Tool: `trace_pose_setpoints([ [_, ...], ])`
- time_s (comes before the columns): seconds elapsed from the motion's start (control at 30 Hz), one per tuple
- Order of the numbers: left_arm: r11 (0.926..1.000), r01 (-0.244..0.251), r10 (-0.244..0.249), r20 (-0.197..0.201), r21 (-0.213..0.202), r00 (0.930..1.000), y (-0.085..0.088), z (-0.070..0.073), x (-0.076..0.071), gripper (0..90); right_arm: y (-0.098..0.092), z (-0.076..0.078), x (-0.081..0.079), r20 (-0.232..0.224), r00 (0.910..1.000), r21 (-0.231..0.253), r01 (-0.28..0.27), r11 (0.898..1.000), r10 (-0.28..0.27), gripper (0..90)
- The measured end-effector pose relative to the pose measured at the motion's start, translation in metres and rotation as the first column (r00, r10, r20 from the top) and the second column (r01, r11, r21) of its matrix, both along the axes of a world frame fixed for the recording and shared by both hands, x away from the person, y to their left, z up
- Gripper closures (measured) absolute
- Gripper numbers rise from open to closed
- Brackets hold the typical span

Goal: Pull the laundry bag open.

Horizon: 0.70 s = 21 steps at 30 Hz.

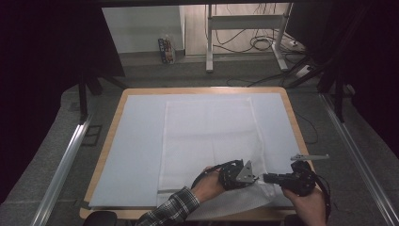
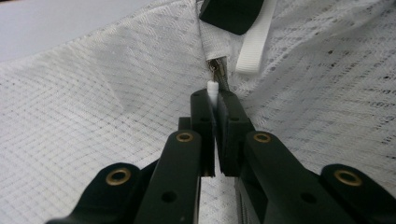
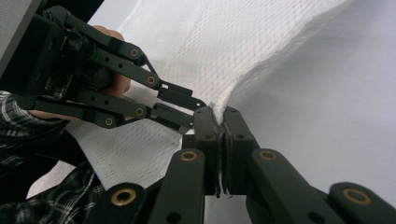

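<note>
1. Pinching tight, the left tool (image 2: 215,100) is clamping its jaws on a small white zipper pull (image 2: 212,88) at the seam of the white mesh bag (image 2: 93,116).
2. Just beyond those jaws a metal zipper slider (image 2: 218,71) is sitting beside a white webbing loop (image 2: 254,44).
3. Over on the other side, the right tool (image 3: 221,116) is squeezing its jaws together on a raised fold of the bag's edge, lifting it off the pale sheet (image 3: 327,102).
4. From above, the bag (image 1: 209,136) is lying flat over the middle of the counter (image 1: 117,106), its near right corner pulled up.
5. Both tools, left (image 1: 253,178) and right (image 1: 267,178), are meeting tip to tip at that corner, near the front edge.
</note>
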<state>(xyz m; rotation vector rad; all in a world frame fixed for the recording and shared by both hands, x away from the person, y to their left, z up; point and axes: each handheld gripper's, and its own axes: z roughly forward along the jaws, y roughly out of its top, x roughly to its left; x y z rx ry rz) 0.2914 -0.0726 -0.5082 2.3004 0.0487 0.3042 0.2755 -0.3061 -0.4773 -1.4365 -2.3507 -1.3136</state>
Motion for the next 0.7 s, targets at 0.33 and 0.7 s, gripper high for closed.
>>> trace_pose_setpoints([
  [0.33,0.9999,-0.002,0.001,-0.011,-0.015,0.9999,0.0027,0.0011,0.0005,87.7,-0.0031,0.0003,-0.0011,0.019,0.9994,0.010,0.028,1.000,-0.028,86.6],
  [0.7,1.0000,0.004,-0.004,0.002,-0.003,1.0000,0.0090,0.0017,-0.0003,87.8,-0.0011,-0.0015,-0.0013,0.010,0.9993,0.012,0.035,0.999,-0.035,86.6],
])
